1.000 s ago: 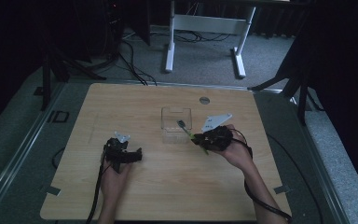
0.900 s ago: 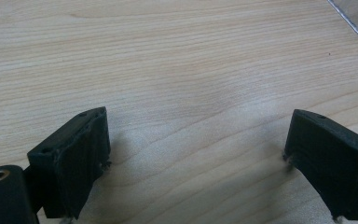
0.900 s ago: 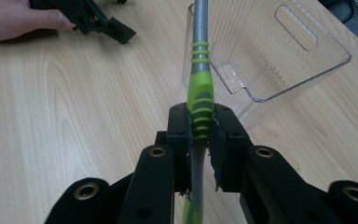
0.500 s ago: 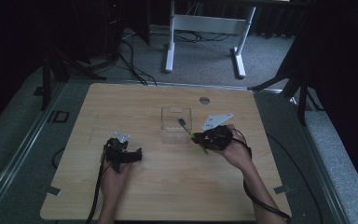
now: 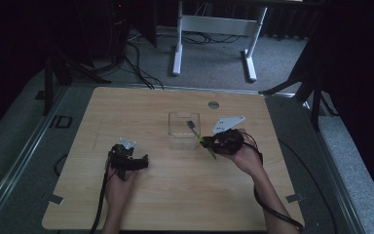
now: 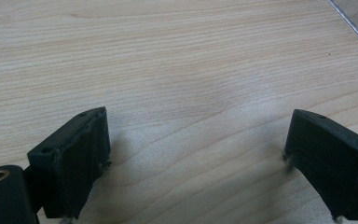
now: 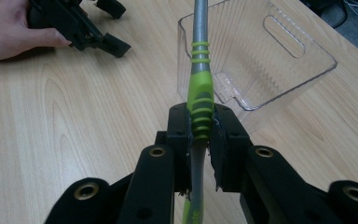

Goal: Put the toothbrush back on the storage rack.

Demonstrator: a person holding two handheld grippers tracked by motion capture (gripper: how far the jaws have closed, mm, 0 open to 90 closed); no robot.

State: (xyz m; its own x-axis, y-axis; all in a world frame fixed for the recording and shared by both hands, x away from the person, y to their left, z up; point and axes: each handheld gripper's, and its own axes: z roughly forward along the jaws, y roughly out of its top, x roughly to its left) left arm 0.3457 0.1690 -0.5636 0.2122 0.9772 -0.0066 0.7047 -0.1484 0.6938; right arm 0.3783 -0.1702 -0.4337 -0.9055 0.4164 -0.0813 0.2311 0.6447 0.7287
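Wooden table (image 5: 175,195) bears a clear plastic bin (image 5: 184,129); right gripper (image 7: 200,128) clamps a green-handled toothbrush (image 7: 200,93) over it, while left gripper (image 6: 196,149) rests spread wide, holding nothing.

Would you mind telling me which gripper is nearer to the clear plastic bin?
The right gripper. It sits just beside the clear plastic bin, holding a green toothbrush over it. The left gripper rests on the table, well off to the bin's left.

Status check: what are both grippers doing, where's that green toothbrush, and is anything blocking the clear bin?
Right gripper shut on toothbrush, head end over the clear bin. Left gripper open, empty, on the table. Nothing blocking the bin.
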